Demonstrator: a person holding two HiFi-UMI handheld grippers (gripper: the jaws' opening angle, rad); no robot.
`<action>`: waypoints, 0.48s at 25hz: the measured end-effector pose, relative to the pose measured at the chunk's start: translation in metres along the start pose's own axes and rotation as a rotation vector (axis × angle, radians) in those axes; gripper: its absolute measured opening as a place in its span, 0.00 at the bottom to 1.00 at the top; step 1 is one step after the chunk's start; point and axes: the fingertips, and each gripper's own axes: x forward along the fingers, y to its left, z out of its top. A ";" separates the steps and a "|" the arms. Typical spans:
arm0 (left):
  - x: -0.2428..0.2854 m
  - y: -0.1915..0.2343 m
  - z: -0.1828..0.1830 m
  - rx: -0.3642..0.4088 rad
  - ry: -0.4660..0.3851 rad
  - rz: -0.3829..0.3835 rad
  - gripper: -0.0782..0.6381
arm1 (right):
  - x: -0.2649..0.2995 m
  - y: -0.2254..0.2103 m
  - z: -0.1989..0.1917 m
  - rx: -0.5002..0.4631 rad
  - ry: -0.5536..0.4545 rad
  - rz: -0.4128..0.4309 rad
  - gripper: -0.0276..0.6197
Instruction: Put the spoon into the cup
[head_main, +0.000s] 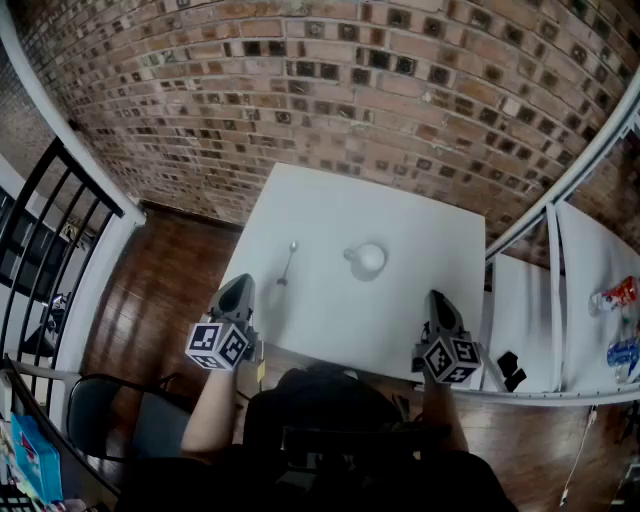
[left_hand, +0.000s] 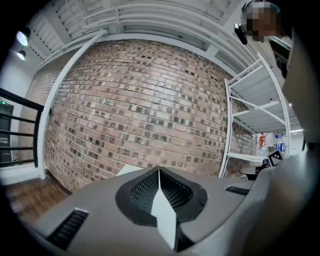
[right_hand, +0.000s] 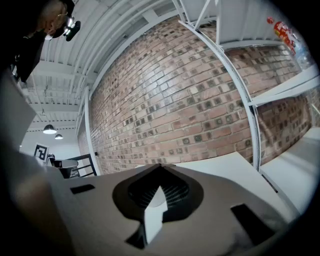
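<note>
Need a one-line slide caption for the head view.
Shut, empty left gripper and right gripper at the white table's near edge; spoon and cup apart ahead.

spoon (head_main: 288, 263) too small for detail; cup (head_main: 368, 258) interior unclear; shelf items (head_main: 618, 296) cut by right edge

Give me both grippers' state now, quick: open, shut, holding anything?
Left gripper: jaws closed, holding nothing.
Right gripper: jaws closed, holding nothing.

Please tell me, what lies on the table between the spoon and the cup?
Nothing lies there. In the head view, only bare white table separates the spoon from the cup, and the two do not touch.
</note>
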 end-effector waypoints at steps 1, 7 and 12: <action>0.001 0.001 -0.001 0.004 0.004 0.003 0.12 | 0.000 -0.001 -0.001 0.001 0.003 -0.002 0.05; 0.007 0.003 -0.011 -0.004 0.027 0.009 0.12 | 0.000 -0.004 -0.006 0.004 0.021 -0.002 0.05; 0.022 0.002 -0.036 0.031 0.103 0.013 0.13 | 0.001 -0.008 -0.010 0.000 0.045 -0.005 0.05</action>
